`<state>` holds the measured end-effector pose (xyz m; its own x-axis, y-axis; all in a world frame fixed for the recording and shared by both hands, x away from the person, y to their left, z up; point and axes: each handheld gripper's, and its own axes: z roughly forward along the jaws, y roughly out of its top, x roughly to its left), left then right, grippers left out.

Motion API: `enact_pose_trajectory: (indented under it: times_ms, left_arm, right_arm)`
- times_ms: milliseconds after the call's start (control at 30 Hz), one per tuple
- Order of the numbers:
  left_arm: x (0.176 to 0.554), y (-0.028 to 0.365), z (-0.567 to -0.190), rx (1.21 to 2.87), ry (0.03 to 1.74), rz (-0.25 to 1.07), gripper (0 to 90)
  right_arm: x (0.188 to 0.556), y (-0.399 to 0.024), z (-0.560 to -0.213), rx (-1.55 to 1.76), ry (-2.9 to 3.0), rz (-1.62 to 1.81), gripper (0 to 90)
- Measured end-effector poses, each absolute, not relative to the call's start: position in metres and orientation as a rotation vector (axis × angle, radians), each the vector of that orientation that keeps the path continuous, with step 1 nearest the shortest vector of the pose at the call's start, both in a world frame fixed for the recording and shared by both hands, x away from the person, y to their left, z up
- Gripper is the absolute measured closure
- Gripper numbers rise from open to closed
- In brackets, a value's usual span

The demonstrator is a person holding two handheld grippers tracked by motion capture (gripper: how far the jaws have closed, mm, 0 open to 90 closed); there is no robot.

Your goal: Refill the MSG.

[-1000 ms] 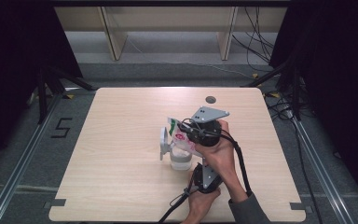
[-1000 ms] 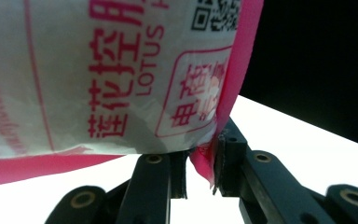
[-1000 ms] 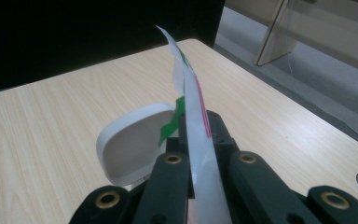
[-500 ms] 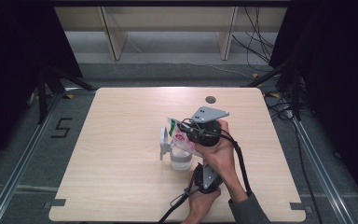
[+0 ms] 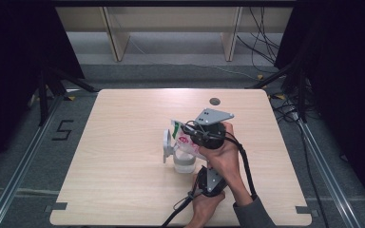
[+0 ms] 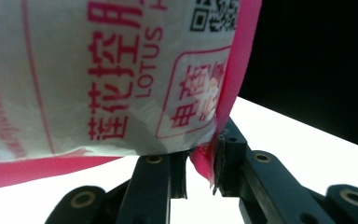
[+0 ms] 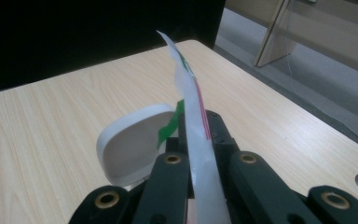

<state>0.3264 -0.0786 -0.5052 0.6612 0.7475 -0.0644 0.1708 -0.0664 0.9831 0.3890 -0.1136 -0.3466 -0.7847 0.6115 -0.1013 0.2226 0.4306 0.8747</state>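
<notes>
Near the surface's (image 5: 123,142) centre, a light, floppy, slippery packet (image 5: 186,141) hangs over a jar (image 5: 184,161), both grippers' fingers pinched shut on its edges, right (image 5: 190,133) at 12 o'clock, left (image 6: 200,161) at 6.

A light wooden table (image 5: 123,142) stands on a grey floor, a round grommet hole (image 5: 214,101) set near its far edge. Beyond the table, pale wooden shelf legs (image 5: 115,35) rise from the floor, with loose black cables (image 5: 261,45) trailing down at the far right. Metal rails (image 5: 14,180) run along both sides of the table, and a number 5 (image 5: 62,130) is marked on the floor to the left. Black tripod legs (image 5: 47,88) stand at the left corner against dark curtains.
</notes>
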Motion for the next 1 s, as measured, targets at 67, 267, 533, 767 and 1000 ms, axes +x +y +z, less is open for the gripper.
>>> enact_pose_trajectory:
  times_ms: [67, 267, 533, 767, 1000]
  left_arm:
    - [0.3265, -0.0784, -0.5051, 1.601, 0.775, 0.559, 77.0]
    - [0.3263, -0.0785, -0.5048, 1.600, 0.776, 0.561, 77.0]
    - [0.3262, -0.0777, -0.5047, 1.599, 0.775, 0.566, 77.0]
    - [0.3268, -0.0773, -0.5046, 1.606, 0.774, 0.563, 77.1]
    - [0.3264, -0.0779, -0.5045, 1.599, 0.776, 0.562, 77.1]
  right_arm:
    - [0.3897, -0.1138, -0.3470, 0.705, 2.265, 1.305, 88.0]
    - [0.3887, -0.1138, -0.3466, 0.713, 2.276, 1.315, 88.1]
    - [0.3880, -0.1128, -0.3459, 0.705, 2.295, 1.305, 88.1]
    - [0.3879, -0.1125, -0.3461, 0.703, 2.295, 1.304, 88.1]
    - [0.3878, -0.1113, -0.3467, 0.699, 2.275, 1.303, 88.1]
